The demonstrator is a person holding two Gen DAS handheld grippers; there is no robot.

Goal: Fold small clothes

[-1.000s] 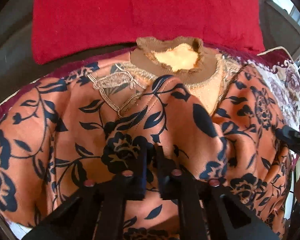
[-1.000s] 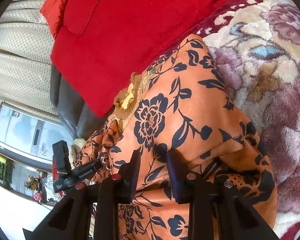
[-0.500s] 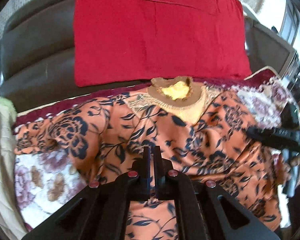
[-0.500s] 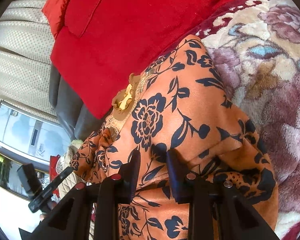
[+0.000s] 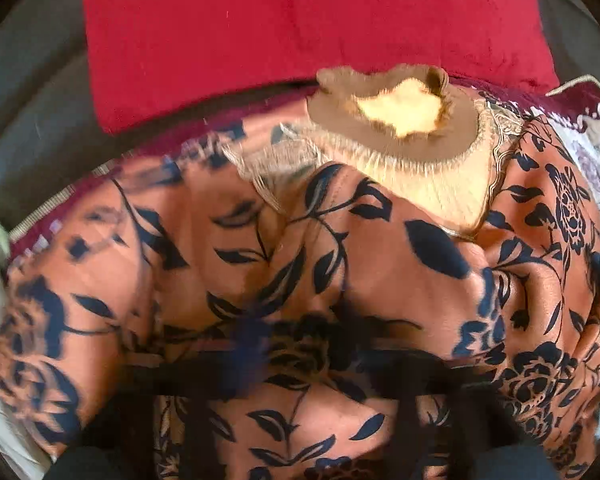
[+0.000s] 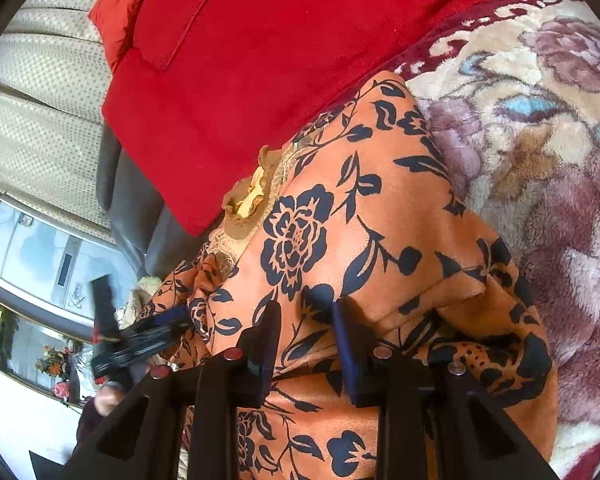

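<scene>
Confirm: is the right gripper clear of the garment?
No: the right gripper has its fingers spread against the orange garment, with cloth between them.

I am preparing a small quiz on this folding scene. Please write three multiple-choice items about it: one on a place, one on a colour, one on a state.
1. Where is the red cushion?
A. beyond the garment's collar
B. under the garment
C. on the floor

2. What colour are the flowers on the garment?
A. white
B. dark blue
C. green

3. How are the right gripper's jaws?
A. apart, over the cloth
B. pressed together
C. holding the cushion

Key:
1 A, the red cushion lies past the collar.
2 B, the orange garment has dark blue blooms.
3 A, a gap shows at the right gripper.
</scene>
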